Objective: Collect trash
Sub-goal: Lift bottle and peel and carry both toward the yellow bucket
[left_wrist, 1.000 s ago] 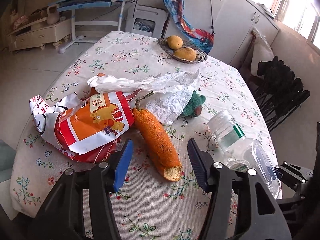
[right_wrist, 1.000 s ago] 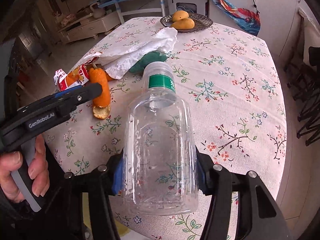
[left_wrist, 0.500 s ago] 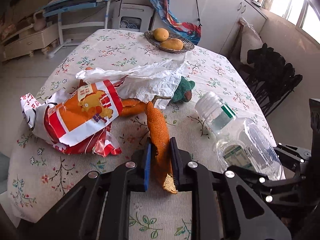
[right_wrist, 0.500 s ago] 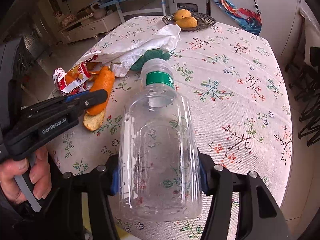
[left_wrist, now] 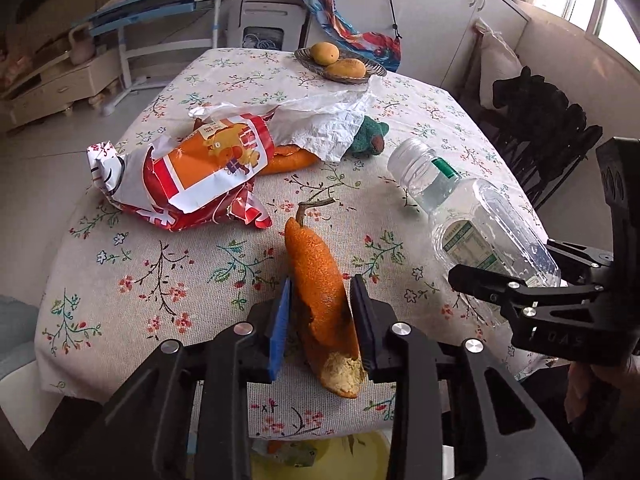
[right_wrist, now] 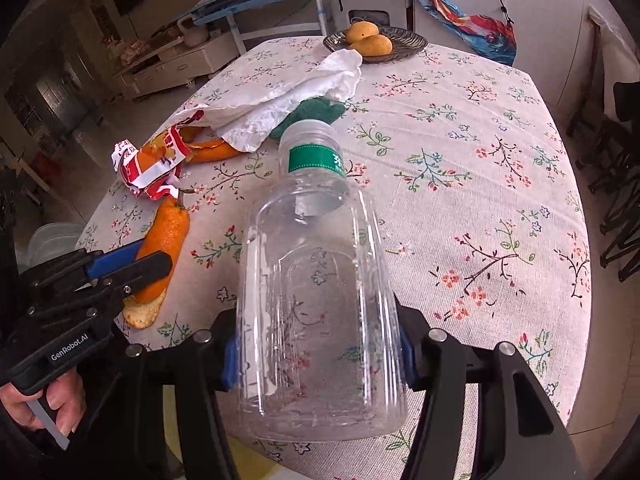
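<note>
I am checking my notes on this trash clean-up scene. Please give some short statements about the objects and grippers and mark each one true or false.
1. The right gripper holds a clear plastic bottle. True.
2. The bottle has its cap on. False: its mouth is open.
3. The left gripper has an orange peel between its fingers. True.
4. The fruit dish holds three mangoes. False: two show.
5. The red snack bag lies on the floor. False: it lies on the floral tablecloth.
</note>
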{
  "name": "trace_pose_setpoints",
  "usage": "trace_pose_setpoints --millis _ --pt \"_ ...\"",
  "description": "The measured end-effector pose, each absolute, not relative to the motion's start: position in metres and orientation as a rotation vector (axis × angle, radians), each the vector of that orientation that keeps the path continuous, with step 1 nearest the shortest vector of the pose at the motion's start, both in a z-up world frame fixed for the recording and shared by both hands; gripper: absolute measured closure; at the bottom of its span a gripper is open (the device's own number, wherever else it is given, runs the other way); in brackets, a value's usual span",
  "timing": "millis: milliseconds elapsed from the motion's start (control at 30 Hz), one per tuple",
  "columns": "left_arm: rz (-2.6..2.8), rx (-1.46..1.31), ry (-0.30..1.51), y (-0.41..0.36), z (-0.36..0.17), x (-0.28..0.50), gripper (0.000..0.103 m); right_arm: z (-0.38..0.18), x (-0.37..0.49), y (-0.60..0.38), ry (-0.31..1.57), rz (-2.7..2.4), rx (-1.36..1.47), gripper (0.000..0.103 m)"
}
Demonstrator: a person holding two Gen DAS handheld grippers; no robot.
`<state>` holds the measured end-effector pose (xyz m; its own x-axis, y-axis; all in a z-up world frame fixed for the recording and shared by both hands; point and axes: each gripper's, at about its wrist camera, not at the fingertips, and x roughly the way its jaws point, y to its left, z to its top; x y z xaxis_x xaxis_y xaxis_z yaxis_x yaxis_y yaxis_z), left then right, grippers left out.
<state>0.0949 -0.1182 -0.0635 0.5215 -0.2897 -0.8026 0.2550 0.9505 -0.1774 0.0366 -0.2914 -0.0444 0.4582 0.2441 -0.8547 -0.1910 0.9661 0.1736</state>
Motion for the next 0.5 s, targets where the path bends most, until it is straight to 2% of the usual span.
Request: trace_pose_setpoints --millis 67,167,500 --pt "-0.322 -0.035 0.971 -0.119 -0.065 0.096 0.074 -0.046 0.036 -0.289 1.057 0.26 0.032 0.046" --pt "-0.333 -0.019 0.95 -0.121 -0.062 0.093 0.082 -0.046 0.035 -0.293 1.048 0.262 0.061 0.047" --pt "-0.349 -0.042 0.824 -0.096 -0.024 0.056 0.083 -0.03 0.018 -0.329 0.932 0.319 0.413 0.048"
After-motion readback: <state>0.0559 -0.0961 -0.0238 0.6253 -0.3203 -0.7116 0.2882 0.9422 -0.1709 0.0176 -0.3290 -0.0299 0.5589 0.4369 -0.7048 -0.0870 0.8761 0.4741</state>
